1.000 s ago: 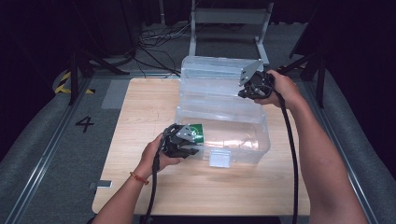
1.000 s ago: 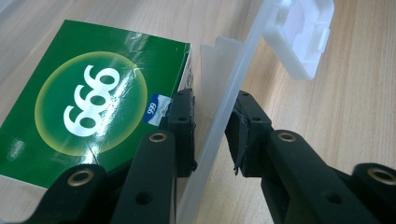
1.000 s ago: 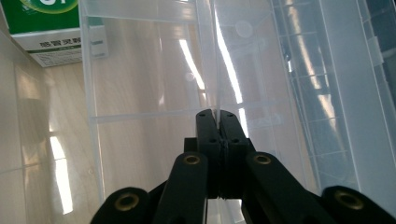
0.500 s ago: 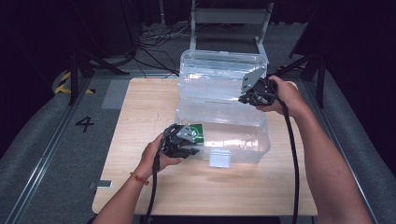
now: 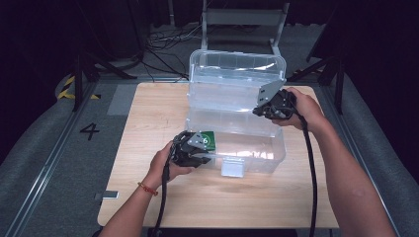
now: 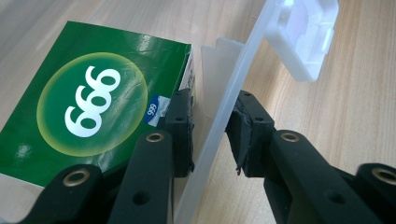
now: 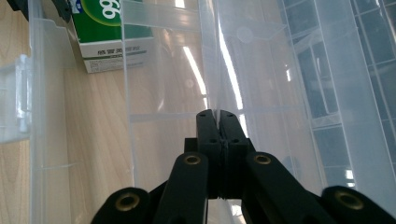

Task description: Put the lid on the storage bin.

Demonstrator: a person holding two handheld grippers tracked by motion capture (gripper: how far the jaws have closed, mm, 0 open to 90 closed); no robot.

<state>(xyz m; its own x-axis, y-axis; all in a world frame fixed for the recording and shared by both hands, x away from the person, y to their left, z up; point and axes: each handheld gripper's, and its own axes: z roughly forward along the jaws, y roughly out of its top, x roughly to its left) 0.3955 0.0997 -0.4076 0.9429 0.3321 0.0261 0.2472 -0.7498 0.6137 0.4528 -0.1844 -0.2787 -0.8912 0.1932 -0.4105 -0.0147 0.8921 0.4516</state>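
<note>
Your left claw [image 6: 210, 135] straddles the front wall of the clear storage bin [image 5: 257, 153] near its left corner, one pad inside and one outside; a slight gap shows at the pads, so you bracket the wall rather than squeeze it hard. Your right claw [image 7: 218, 135] has its jaws together, seemingly pinched on the thin edge of the lid [image 5: 237, 74] at its right side, though clear plastic makes the exact contact hard to tell. The lid stands raised on its rear hinge, leaning back only slightly, so opening or closing looks roughly midway: the bin is steadied, the lid is in hand, and its swing is what remains. The white latch [image 5: 232, 168] hangs free at the front. The bin sits mid-desk [image 5: 148, 108] with its long axis running left to right across your view and its mouth facing up. Inside, at the left end against the front wall, the green box [image 6: 93, 102] lies flat, printed face up, just beside your left claw's inner pad.
</note>
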